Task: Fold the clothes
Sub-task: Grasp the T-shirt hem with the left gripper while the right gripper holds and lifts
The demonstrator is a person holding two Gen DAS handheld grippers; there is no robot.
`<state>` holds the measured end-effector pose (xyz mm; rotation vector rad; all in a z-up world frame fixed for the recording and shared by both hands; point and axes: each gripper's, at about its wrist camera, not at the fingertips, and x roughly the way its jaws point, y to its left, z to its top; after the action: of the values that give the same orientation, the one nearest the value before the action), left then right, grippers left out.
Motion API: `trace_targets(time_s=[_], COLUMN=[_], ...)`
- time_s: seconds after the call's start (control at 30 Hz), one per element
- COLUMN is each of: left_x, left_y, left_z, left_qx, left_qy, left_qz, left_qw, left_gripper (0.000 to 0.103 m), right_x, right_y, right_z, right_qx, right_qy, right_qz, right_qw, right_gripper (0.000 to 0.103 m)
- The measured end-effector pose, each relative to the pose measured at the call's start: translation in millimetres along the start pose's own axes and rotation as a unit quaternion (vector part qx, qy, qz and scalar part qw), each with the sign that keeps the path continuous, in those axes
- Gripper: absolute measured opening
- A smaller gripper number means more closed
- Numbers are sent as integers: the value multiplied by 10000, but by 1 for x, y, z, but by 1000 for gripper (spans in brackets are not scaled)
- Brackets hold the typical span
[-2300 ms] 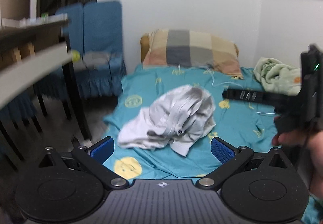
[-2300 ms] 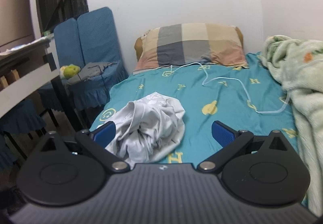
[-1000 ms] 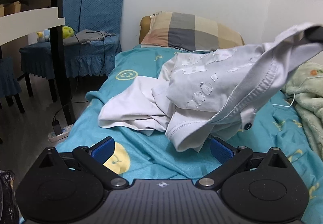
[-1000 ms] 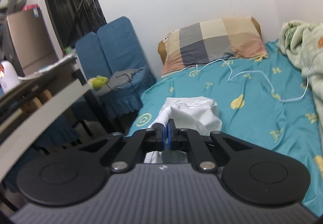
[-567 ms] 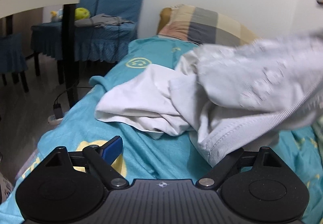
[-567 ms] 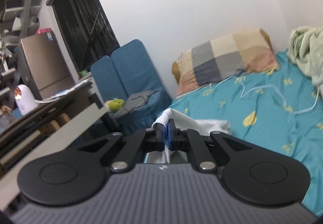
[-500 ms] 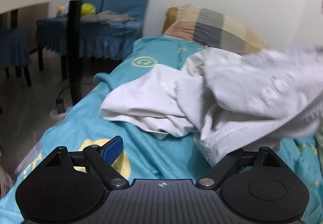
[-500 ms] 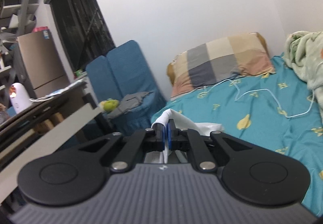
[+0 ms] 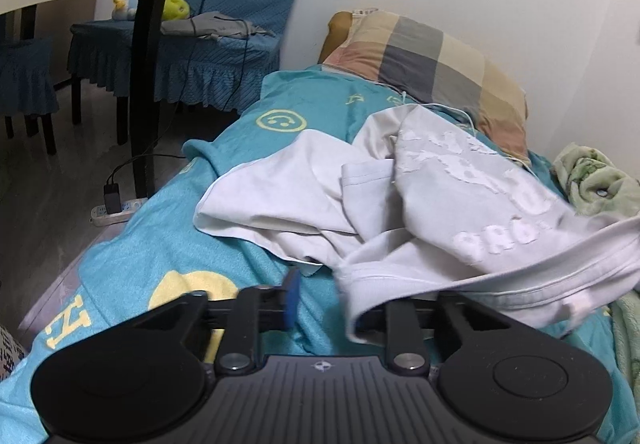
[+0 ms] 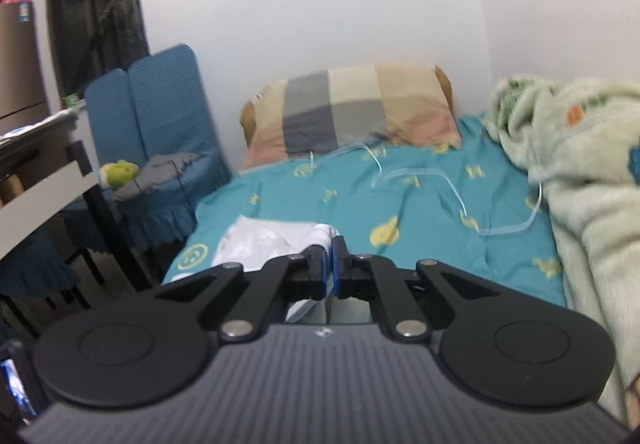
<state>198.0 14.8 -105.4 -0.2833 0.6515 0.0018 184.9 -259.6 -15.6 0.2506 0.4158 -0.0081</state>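
Note:
A crumpled white garment (image 9: 460, 204) with cracked white print lies on the teal bed sheet (image 9: 160, 244). One side of it is lifted to the right. Its ribbed hem hangs over the right finger of my left gripper (image 9: 326, 308), whose jaws are closing. The hem's edge is between them, and a strip of sheet still shows beside the left blue pad (image 9: 292, 300). In the right wrist view my right gripper (image 10: 330, 256) is shut on a ribbed edge of the white garment (image 10: 272, 244), low over the bed.
A checked pillow (image 9: 432, 64) lies at the bed's head, with a pale green blanket (image 10: 580, 164) along the right side. A white cable (image 10: 452, 188) loops over the sheet. Left of the bed stand blue-covered chairs (image 9: 224, 4), a dark table leg (image 9: 144, 84) and a power strip (image 9: 116, 204).
My left jaws have narrowed from wide apart to a small gap at the garment's hem. The right gripper, still shut on the cloth, has tipped down towards the bed.

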Motion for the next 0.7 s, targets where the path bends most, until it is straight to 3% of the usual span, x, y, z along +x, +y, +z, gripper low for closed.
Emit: trace_targets(time_s=[0.13, 0.37, 0.5, 0.7], left_x=[-8, -48, -104, -216], left_y=[-2, 1, -6, -25], left_z=[3, 18, 32, 77], left_qx=[-52, -270, -99, 202], left_qy=[-123, -737, -1434, -2262], left_qz=[-76, -265, -387, -656], left_qw=[9999, 9966, 9889, 9717], left_gripper=[6, 4, 4, 3], right_x=[10, 30, 7, -77], right_y=[-11, -27, -19, -1], right_z=[-14, -38, -32, 21], right_qx=[152, 690, 699, 782], right_qy=[304, 680, 85, -1080], right_qz=[-244, -608, -556, -67], right_qw=[9991, 9934, 9960, 9910], right_gripper=[6, 6, 6, 6])
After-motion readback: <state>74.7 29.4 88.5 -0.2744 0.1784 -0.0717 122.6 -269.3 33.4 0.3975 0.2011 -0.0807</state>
